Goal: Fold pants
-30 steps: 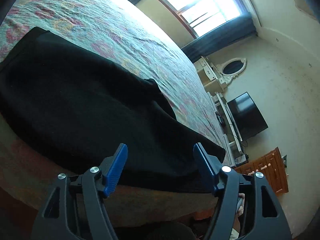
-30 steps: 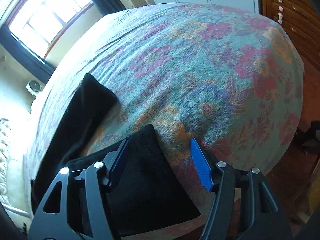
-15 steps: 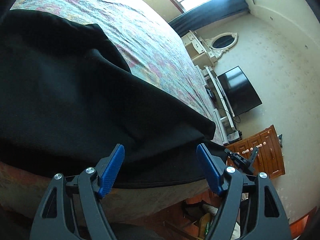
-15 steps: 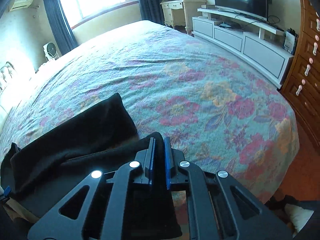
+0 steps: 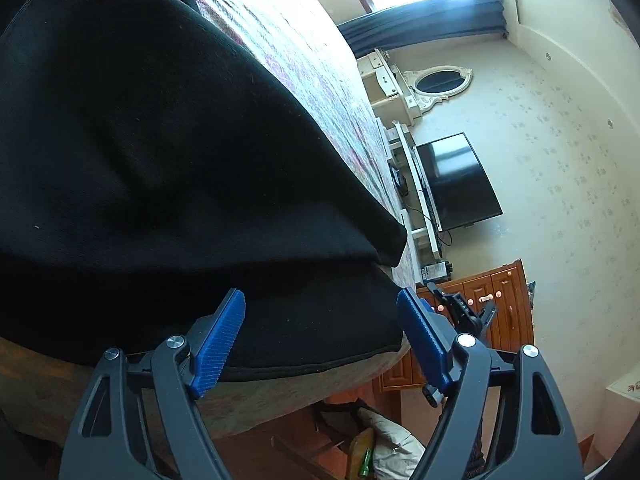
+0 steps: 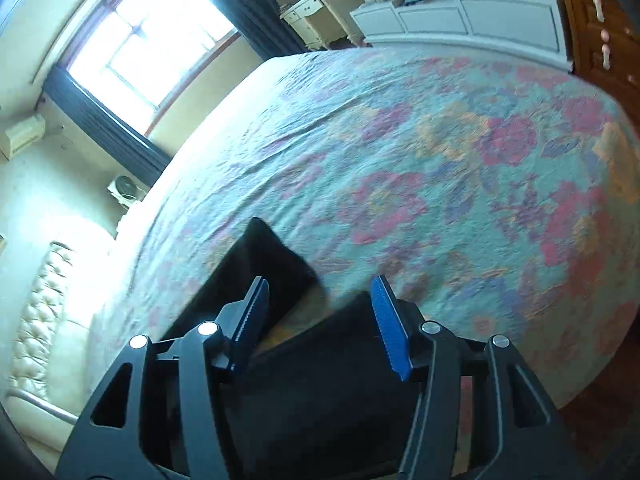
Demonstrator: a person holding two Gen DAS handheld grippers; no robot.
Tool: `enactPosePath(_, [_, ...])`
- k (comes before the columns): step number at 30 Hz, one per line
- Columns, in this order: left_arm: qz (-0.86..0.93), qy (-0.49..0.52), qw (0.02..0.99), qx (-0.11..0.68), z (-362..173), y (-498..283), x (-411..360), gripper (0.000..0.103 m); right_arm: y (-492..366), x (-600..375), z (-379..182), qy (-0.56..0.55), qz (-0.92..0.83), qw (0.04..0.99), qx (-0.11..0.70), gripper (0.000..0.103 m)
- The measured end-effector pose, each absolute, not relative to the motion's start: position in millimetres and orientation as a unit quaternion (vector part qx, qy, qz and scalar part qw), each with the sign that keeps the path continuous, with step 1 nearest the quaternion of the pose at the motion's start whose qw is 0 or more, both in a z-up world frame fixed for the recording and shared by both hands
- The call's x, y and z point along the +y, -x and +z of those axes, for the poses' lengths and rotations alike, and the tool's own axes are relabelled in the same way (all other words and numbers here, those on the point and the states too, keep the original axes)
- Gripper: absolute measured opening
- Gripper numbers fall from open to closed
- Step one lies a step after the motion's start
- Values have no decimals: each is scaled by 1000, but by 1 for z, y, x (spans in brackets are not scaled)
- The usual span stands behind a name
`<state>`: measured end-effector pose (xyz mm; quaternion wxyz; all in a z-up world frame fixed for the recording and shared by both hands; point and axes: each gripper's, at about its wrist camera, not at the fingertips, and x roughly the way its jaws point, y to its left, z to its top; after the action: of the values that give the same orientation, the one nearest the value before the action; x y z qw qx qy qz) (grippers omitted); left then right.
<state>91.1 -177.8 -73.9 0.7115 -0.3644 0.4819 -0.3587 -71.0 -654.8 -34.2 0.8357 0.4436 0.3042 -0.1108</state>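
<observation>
The black pants lie on the bed with the floral cover, near its front edge. In the left wrist view the cloth fills the left half, one leg lying over the other. My left gripper is open, its blue pads just at the pants' hem by the bed edge, holding nothing. In the right wrist view both leg ends show, spread apart. My right gripper is open above the near leg end, holding nothing.
A TV on a white unit, a wooden dresser and a white vanity with an oval mirror stand beyond the bed's foot. A window with dark curtains is at the far side. A padded headboard is on the left.
My right gripper shut on the pants leg half a second ago and has now opened and let go. My left gripper has moved closer to the pants' hem and stayed open.
</observation>
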Motion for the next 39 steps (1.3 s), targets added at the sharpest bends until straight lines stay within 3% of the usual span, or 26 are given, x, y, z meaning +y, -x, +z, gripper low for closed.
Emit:
enactPosePath(9, [-337,419,717,445,-78,-82,-161,85,12,-651,-82,-532,-123,775,319,51])
enactPosePath(11, [-336,428,714,439,-80,-81,-157,85,6,-649,-84,-529,-137,774,318,34])
enactPosePath(12, [-335,431,714,438,-80,-81,-155,85,3,-648,-85,-533,-132,773,318,13])
enactPosePath(13, [-333,434,714,438,-80,-81,-154,85,1,-647,-86,-540,-126,770,314,6])
enactPosePath(28, [-284,499,691,438,-80,-78,-134,86,51,-620,50,-511,-32,843,167,6])
enactPosePath(36, [-226,573,644,454,-86,-89,-124,86,97,-625,39,-522,-42,837,157,6])
enactPosePath(39, [-216,582,633,462,-86,-92,-120,80,104,-627,25,-531,-48,830,165,6])
